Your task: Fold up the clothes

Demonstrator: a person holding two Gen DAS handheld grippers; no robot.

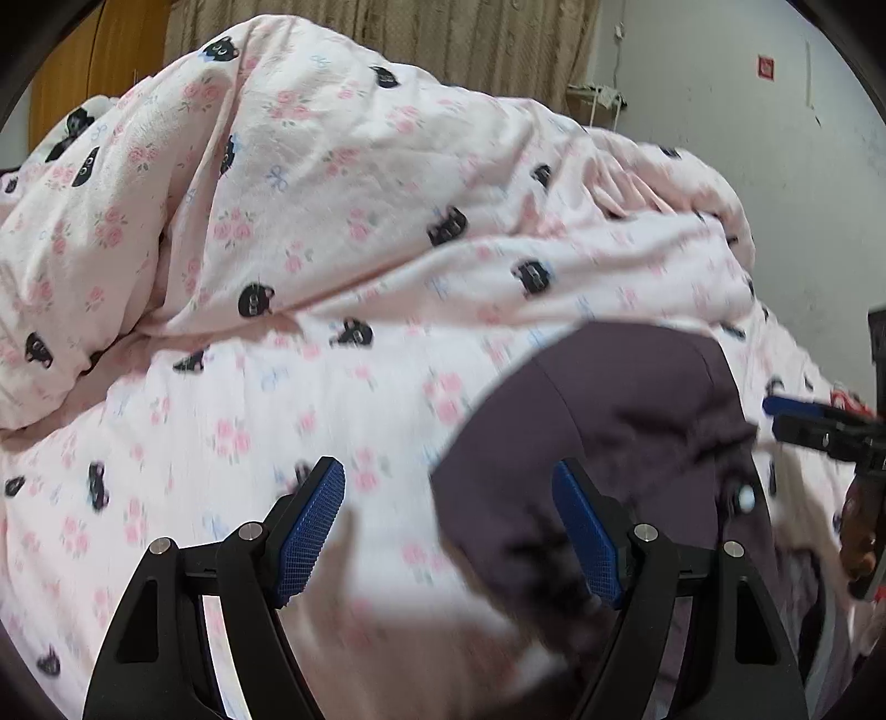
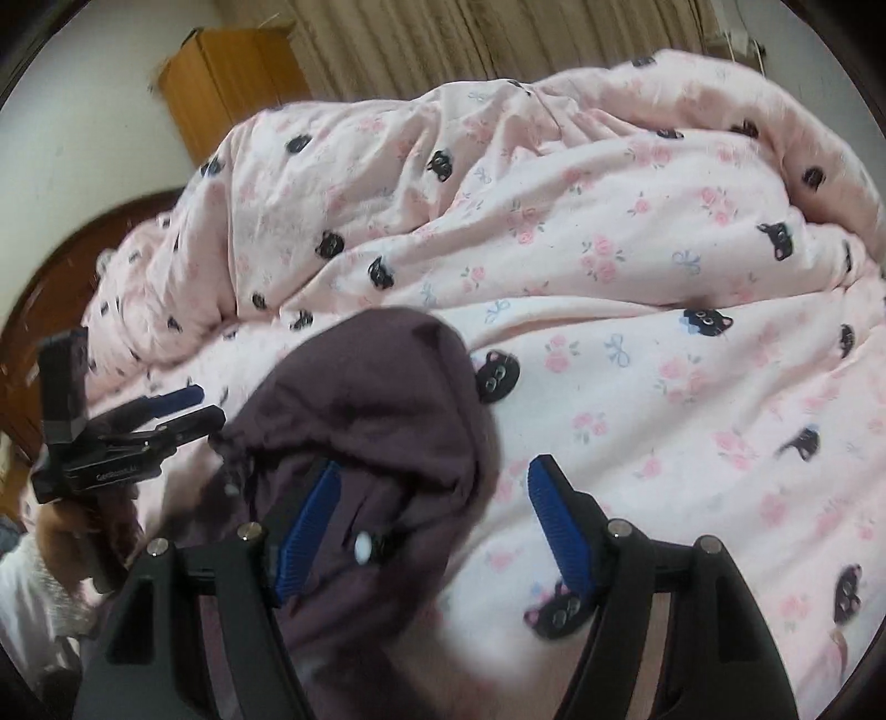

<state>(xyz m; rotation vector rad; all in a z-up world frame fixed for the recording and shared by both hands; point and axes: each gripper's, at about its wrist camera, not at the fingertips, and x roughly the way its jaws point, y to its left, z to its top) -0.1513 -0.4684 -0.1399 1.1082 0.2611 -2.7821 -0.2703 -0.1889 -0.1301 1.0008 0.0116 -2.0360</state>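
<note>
A dark purple garment (image 1: 609, 421) with a white drawstring toggle (image 1: 745, 498) lies bunched on the pink bedcover; it also shows in the right wrist view (image 2: 382, 410), toggle (image 2: 362, 548) near the middle. My left gripper (image 1: 448, 526) is open and empty, its right finger over the garment's left edge. My right gripper (image 2: 432, 526) is open and empty, its left finger over the garment. The right gripper shows at the right edge of the left wrist view (image 1: 819, 426). The left gripper shows at the left of the right wrist view (image 2: 194, 407).
A rumpled pink duvet (image 1: 332, 221) printed with black cats and roses is heaped behind the garment. A wooden cabinet (image 2: 232, 83), beige curtains (image 2: 443, 44) and a dark wooden headboard (image 2: 50, 288) stand beyond. A white wall (image 1: 747, 111) is at the right.
</note>
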